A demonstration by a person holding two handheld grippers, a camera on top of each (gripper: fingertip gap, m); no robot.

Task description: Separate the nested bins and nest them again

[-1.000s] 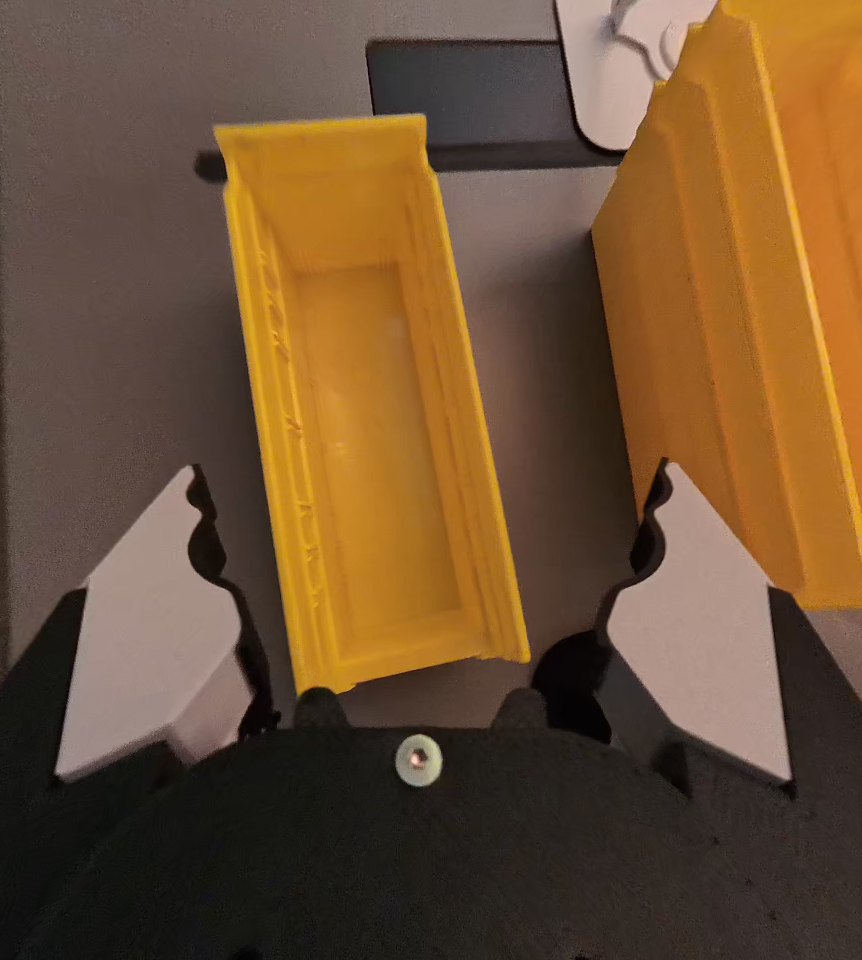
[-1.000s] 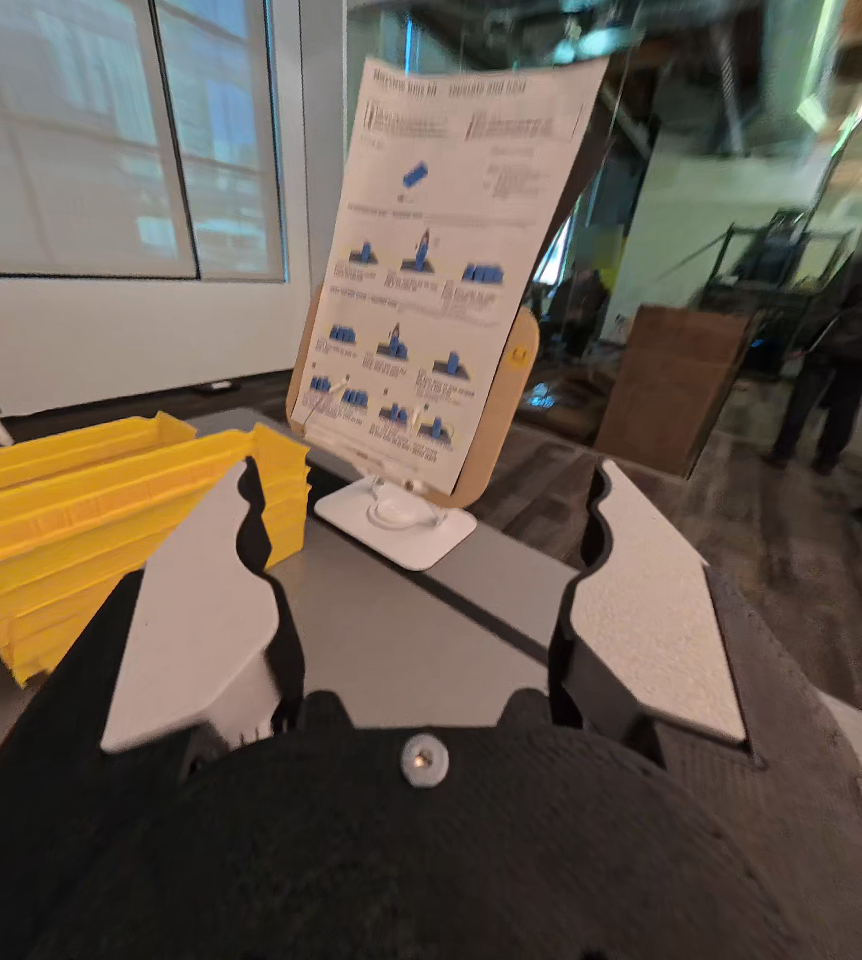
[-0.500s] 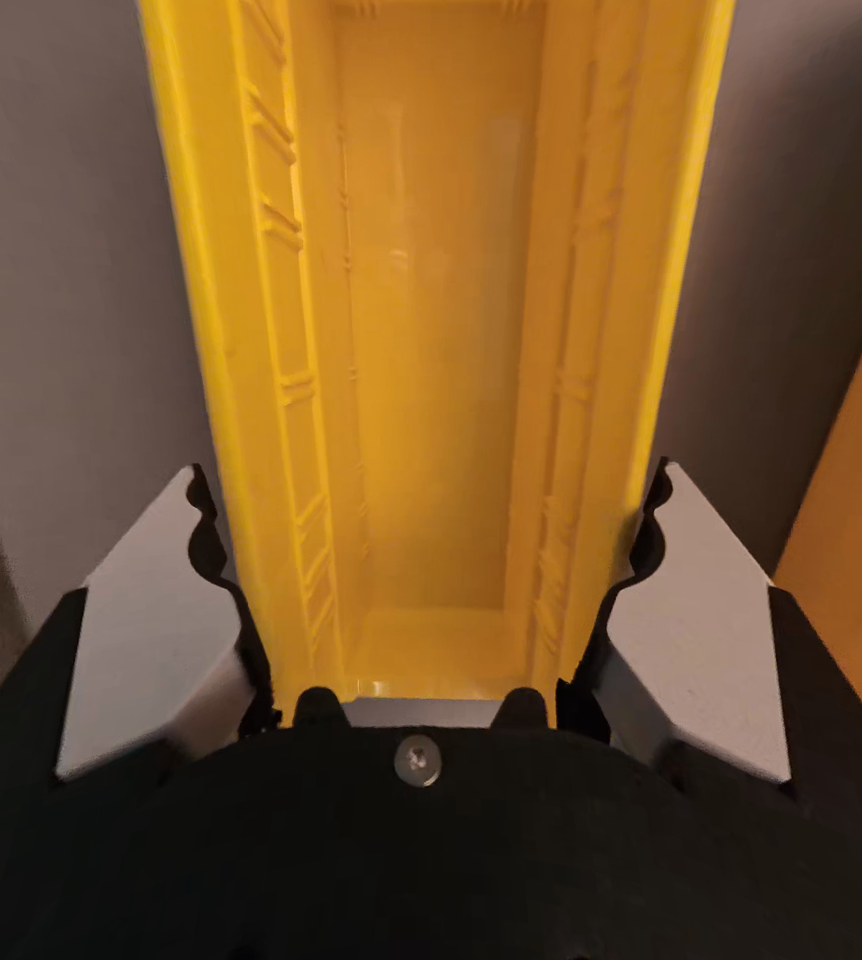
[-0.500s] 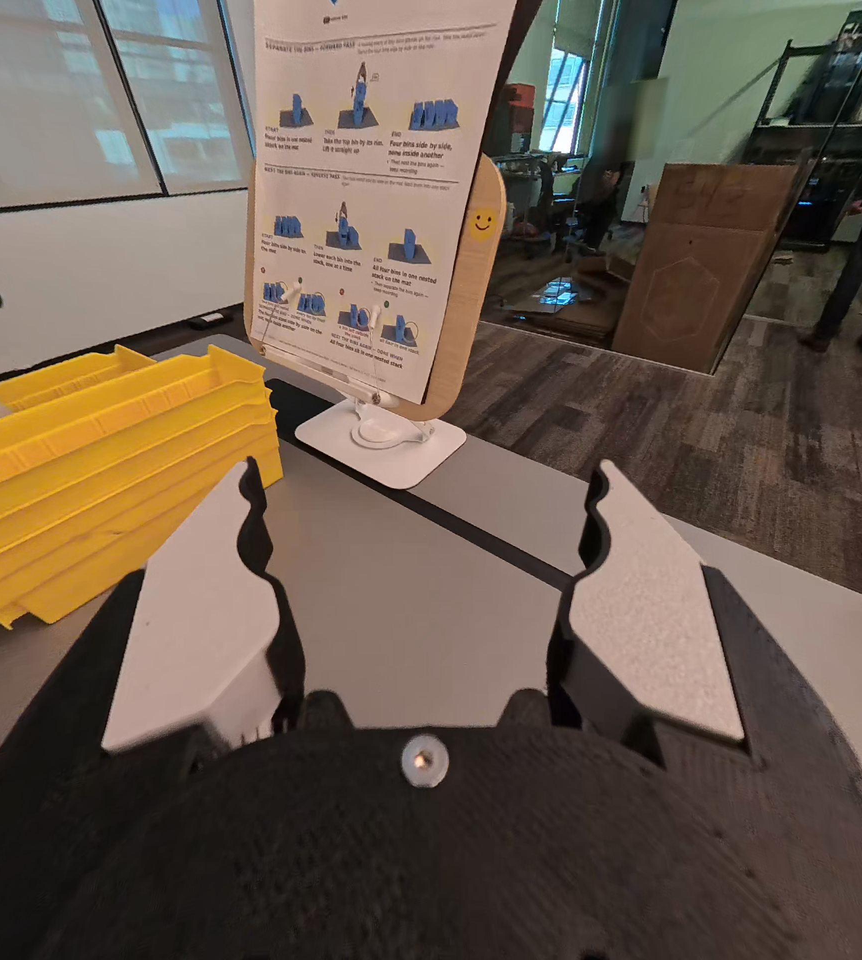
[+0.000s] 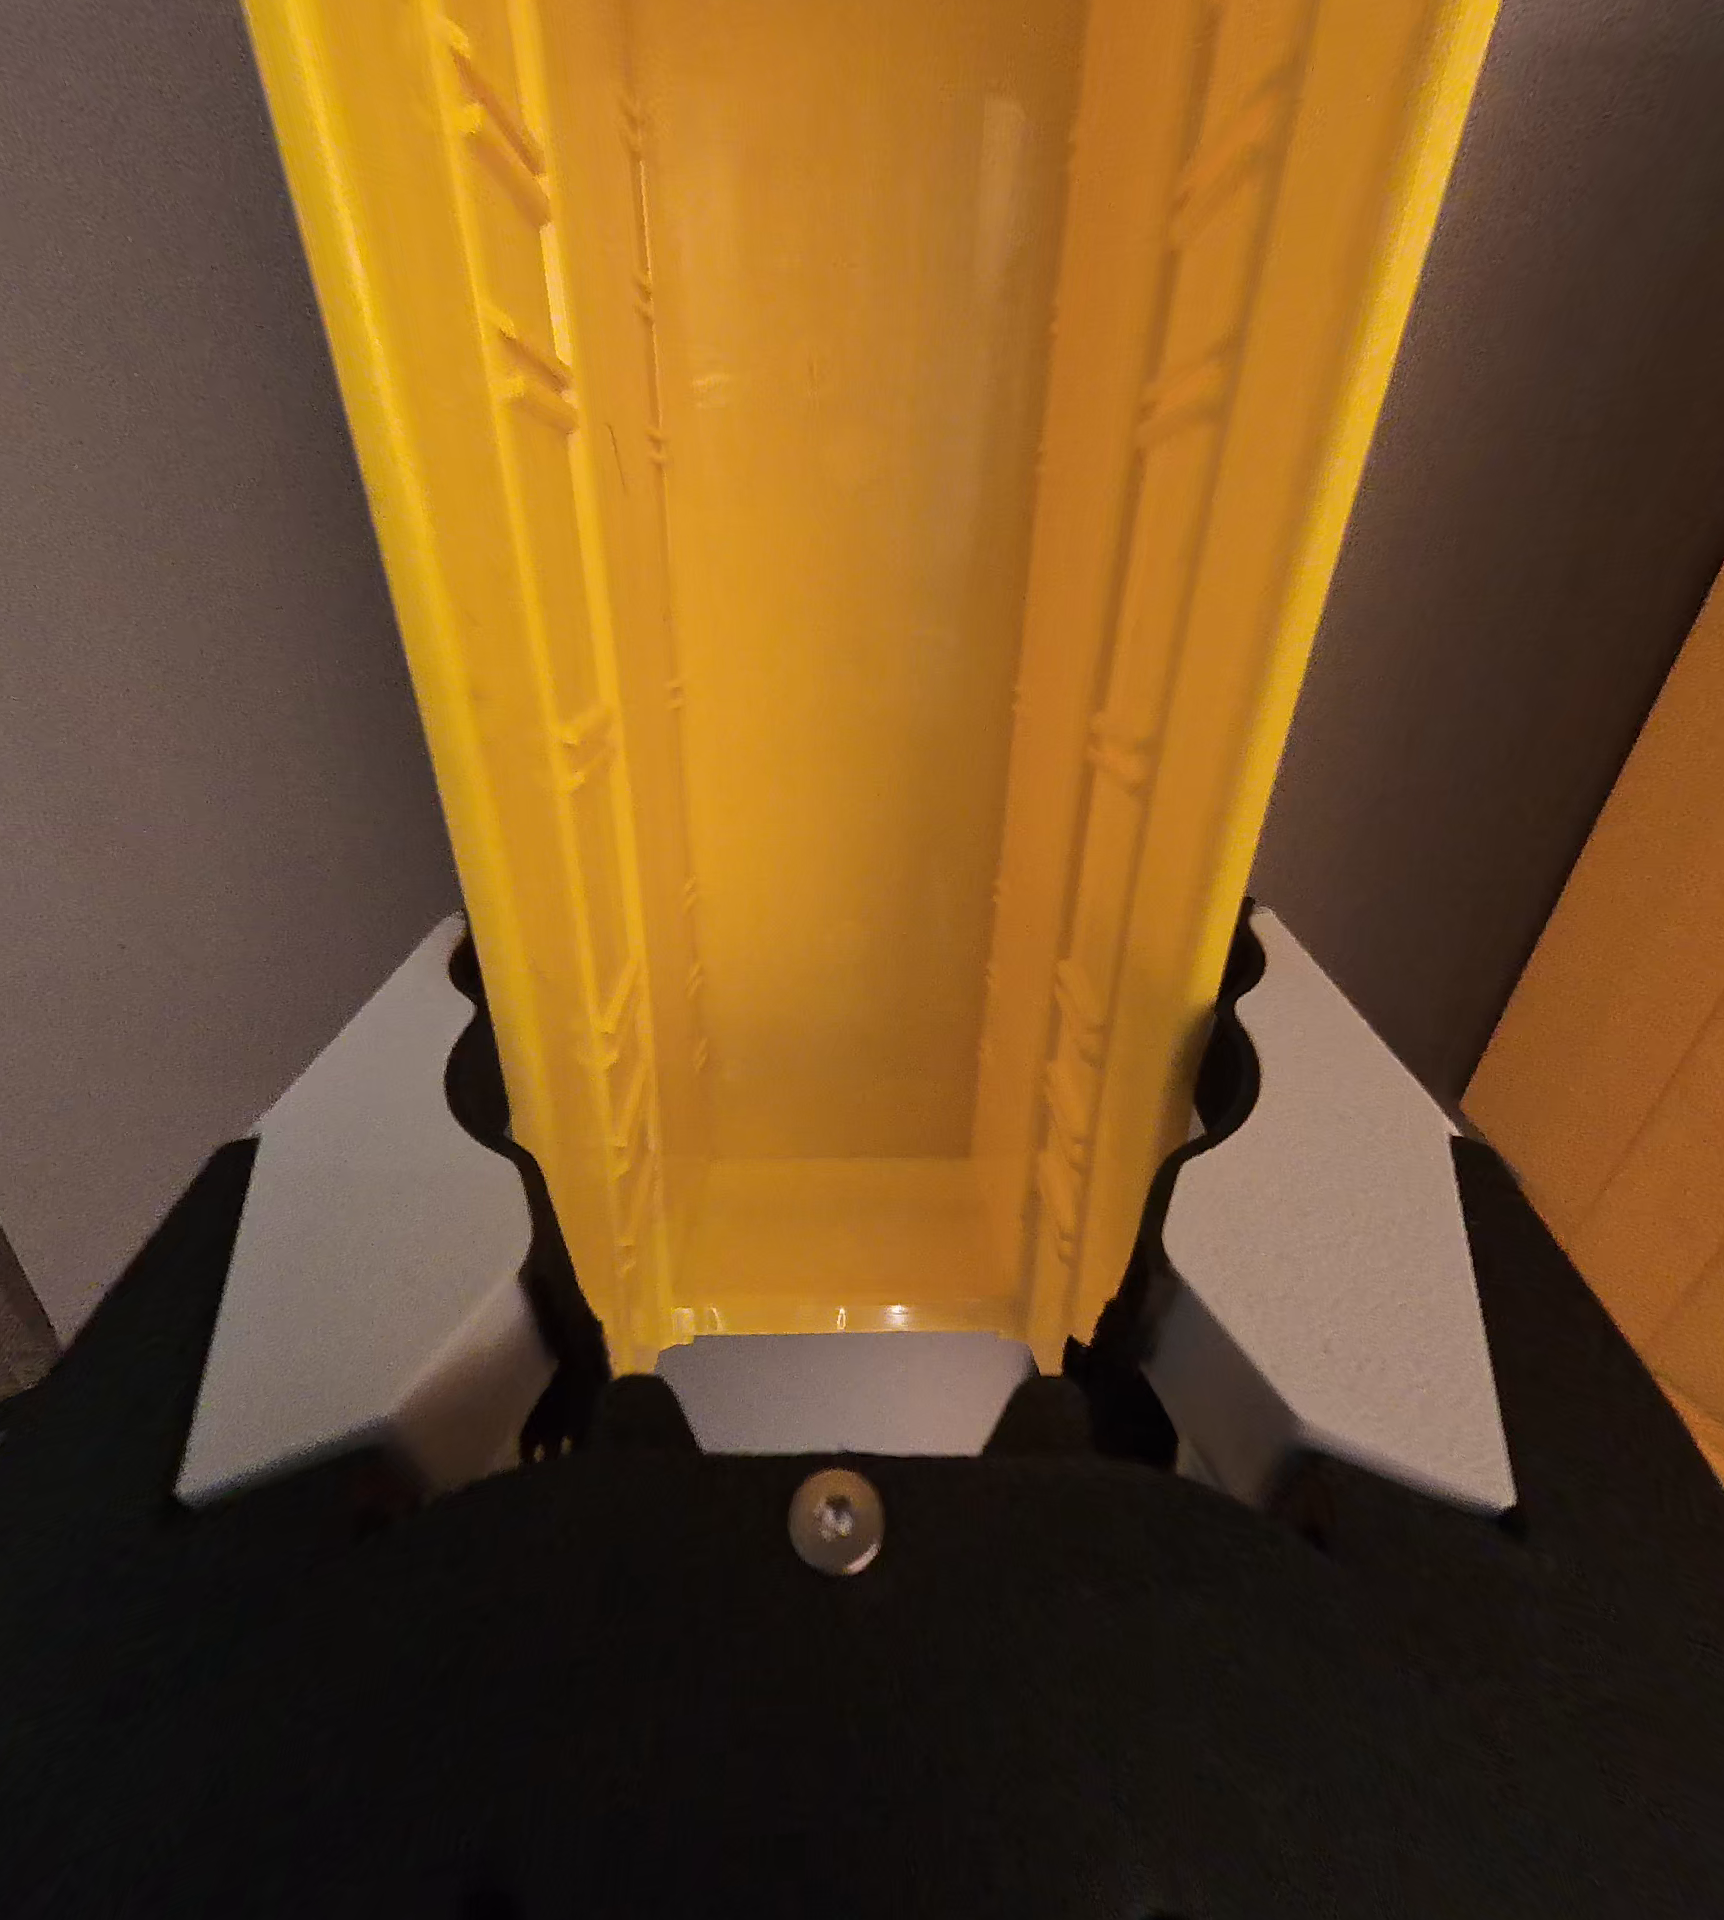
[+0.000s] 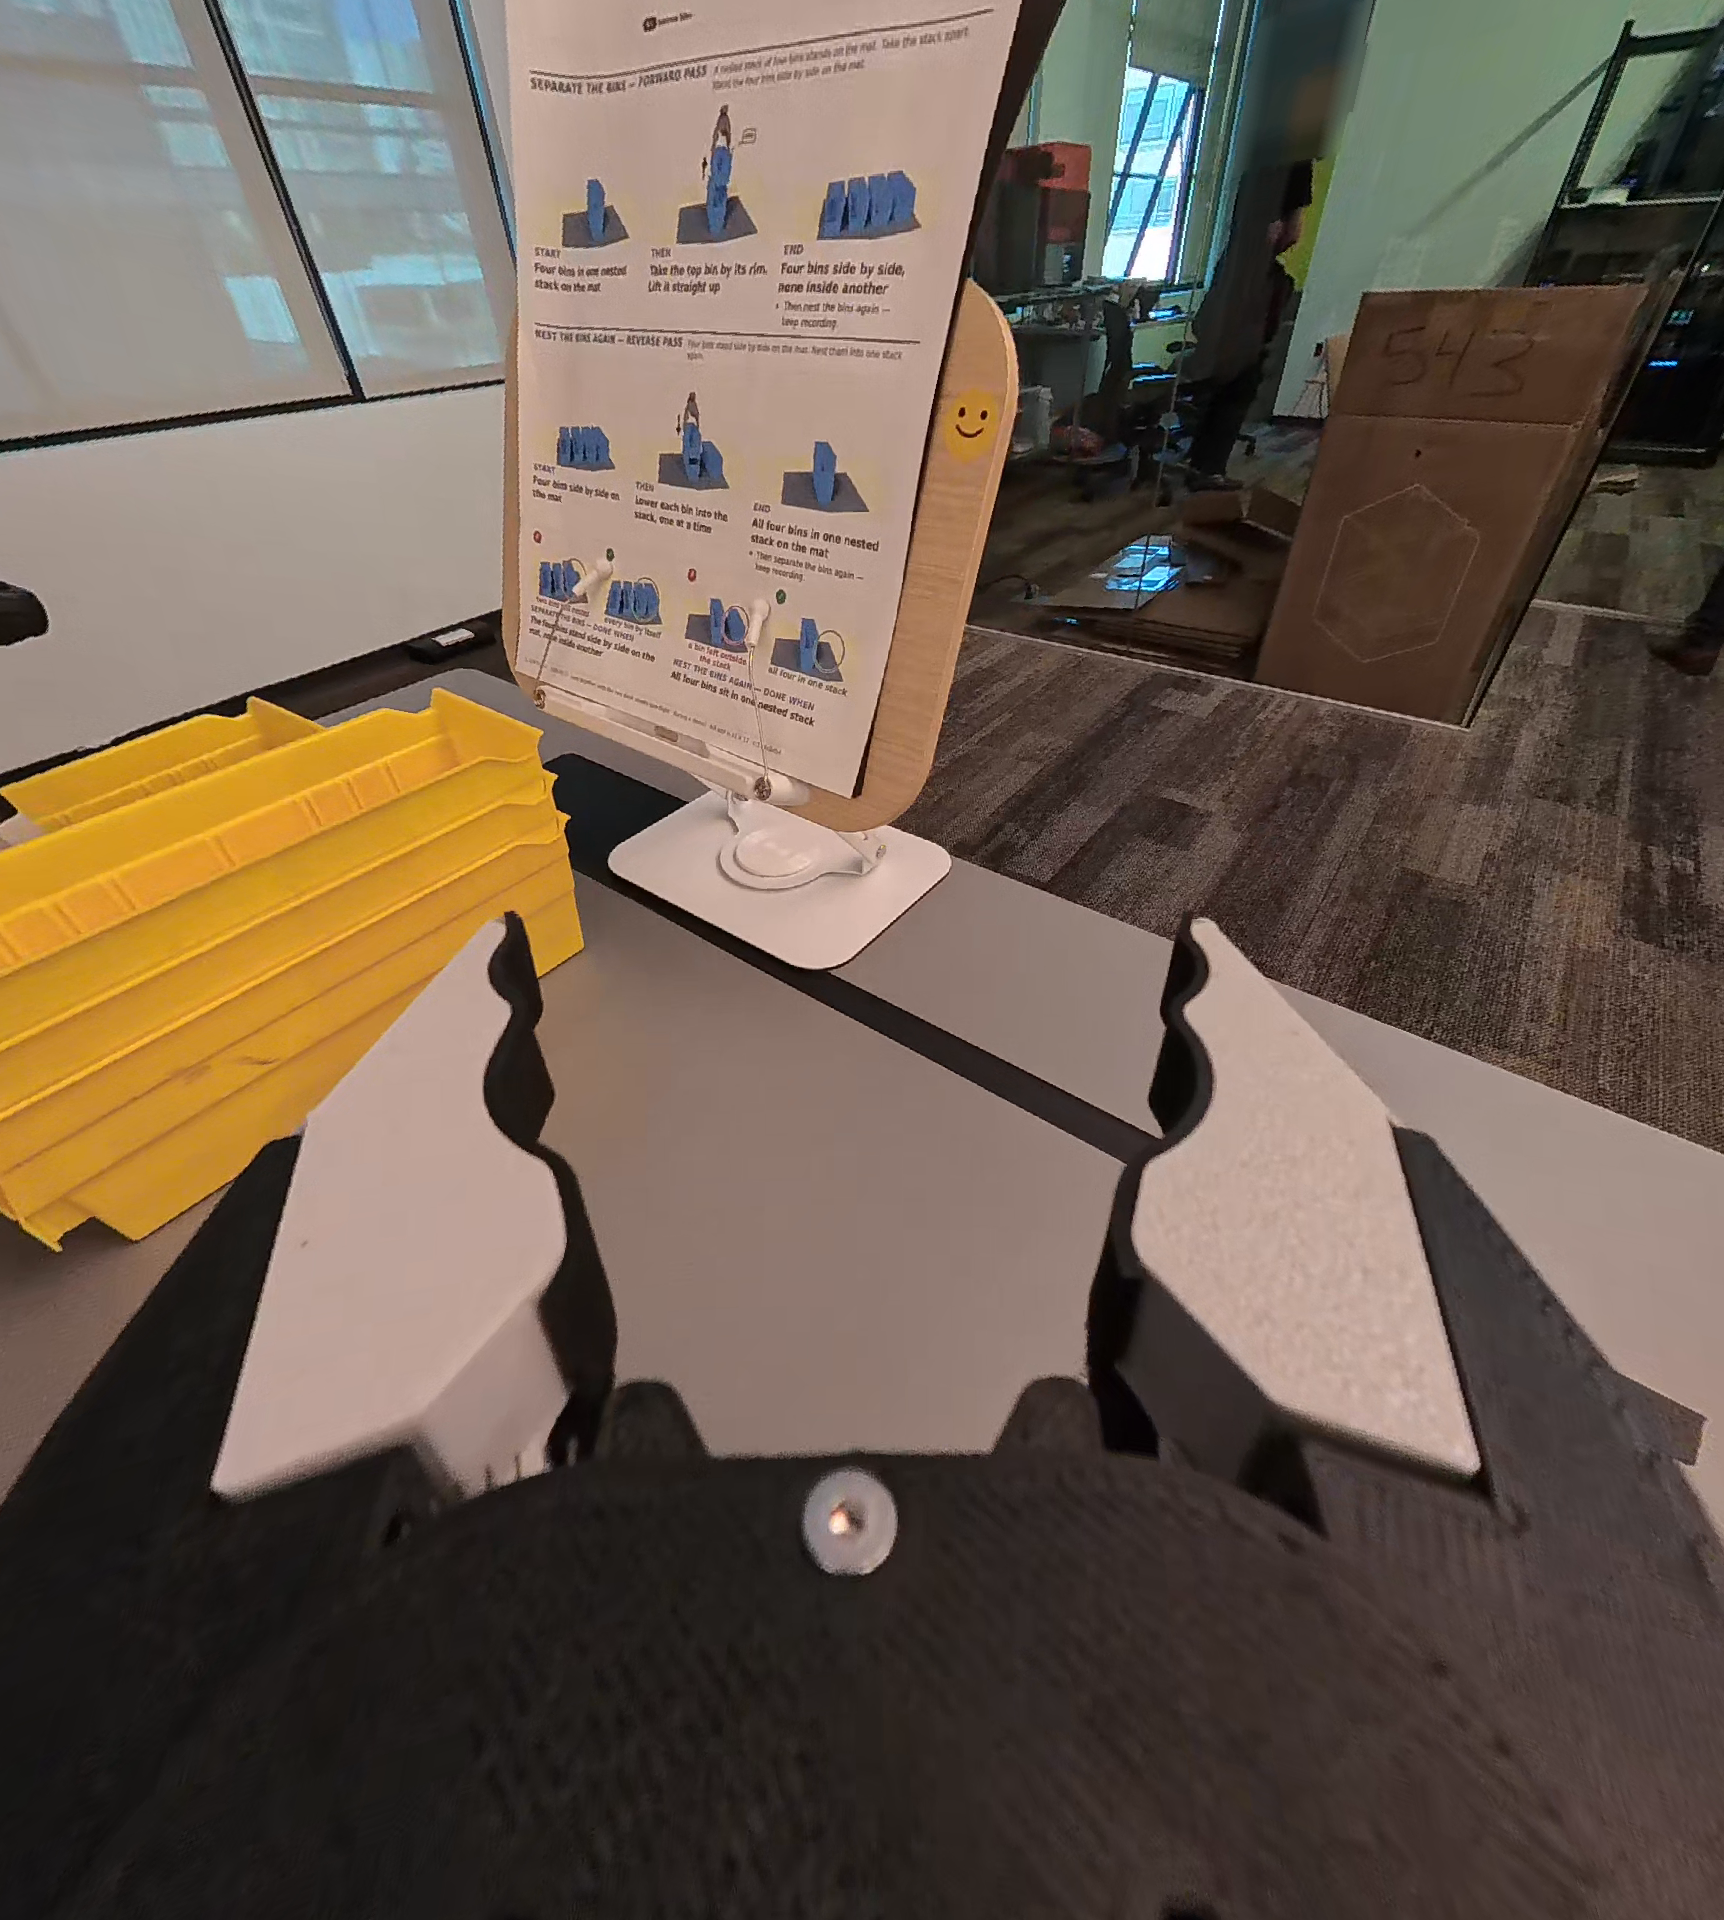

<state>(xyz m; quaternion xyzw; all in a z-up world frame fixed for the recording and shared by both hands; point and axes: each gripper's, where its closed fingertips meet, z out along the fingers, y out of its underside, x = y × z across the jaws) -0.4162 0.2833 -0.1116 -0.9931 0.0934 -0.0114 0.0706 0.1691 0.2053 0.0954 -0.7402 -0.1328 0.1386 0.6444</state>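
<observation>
Left gripper (image 5: 853,935): my pads press both long walls of a narrow yellow plastic bin (image 5: 837,623), clamped near its end.
Right gripper (image 6: 853,935): my jaws stand wide, nothing between them, above the grey table (image 6: 837,1195).
Nested stack of yellow plastic bins (image 6: 214,935): on the table, left of the white-based document stand (image 6: 785,862).

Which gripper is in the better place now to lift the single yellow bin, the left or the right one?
Left. The left gripper has its fingers against both long walls of the single yellow bin. The right gripper is open over bare table, beside the nested stack, holding nothing.
</observation>
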